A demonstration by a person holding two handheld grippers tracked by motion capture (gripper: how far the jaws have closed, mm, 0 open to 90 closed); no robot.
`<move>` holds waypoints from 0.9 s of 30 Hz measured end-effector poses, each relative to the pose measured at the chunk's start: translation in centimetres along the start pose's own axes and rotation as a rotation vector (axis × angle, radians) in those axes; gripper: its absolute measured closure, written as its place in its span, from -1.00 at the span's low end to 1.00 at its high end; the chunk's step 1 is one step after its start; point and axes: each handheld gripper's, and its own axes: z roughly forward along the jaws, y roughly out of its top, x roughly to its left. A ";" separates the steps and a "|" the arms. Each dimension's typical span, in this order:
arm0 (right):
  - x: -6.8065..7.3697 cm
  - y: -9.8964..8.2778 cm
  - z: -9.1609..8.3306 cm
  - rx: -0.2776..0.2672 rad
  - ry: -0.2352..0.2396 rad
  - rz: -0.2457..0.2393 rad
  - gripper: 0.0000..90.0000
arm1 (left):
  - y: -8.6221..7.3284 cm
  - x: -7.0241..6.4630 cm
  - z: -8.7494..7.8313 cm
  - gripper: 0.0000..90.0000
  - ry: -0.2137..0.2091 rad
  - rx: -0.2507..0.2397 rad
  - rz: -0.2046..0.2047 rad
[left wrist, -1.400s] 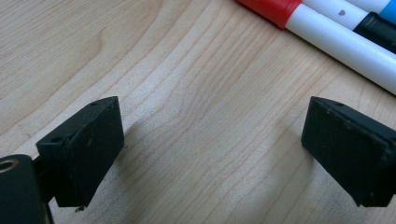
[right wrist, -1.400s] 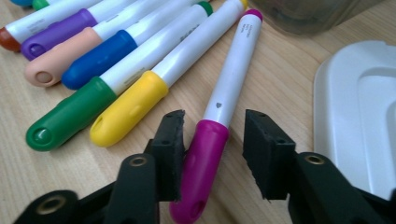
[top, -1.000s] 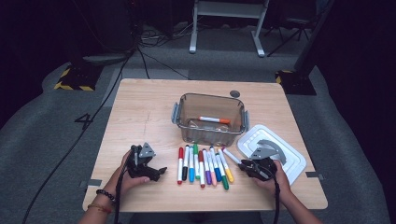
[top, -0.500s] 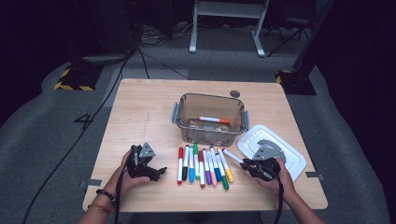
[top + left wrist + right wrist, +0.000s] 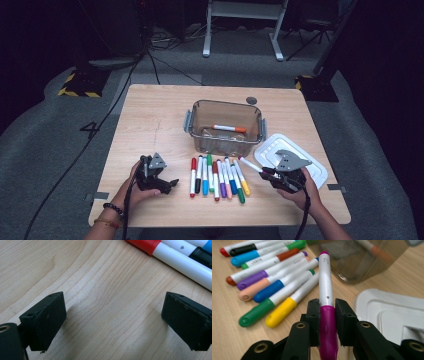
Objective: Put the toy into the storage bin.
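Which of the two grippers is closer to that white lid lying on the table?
Right. The right gripper, clamped on a magenta marker, hovers at the white lid's near edge; the left gripper sits beyond the marker row.

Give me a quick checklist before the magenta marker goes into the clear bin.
1. Right gripper shut on the magenta marker: ok, pads clamp its cap.
2. Marker off the table: ok, its white barrel points out over the row of markers.
3. Clear bin open on top: ok, the white lid lies beside it.
4. Room in the bin: ok, one orange-capped marker lies inside.
5. Left gripper out of the way: ok, jaws open over bare wood at the left.
6. Grip firm enough to carry: cannot tell.
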 end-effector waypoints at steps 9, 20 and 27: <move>1.0 2.4 -1.1 -0.049 0.099 -0.109 0.66 | 0.0 0.0 0.0 -0.86 0.000 0.000 0.000; 0.3 6.3 -2.0 -0.089 0.134 -0.169 0.66 | 0.0 0.0 0.0 -0.86 0.000 0.000 0.000; -0.8 8.9 -2.3 -0.118 0.141 -0.181 0.66 | 0.0 0.0 0.0 -0.86 0.000 0.000 0.000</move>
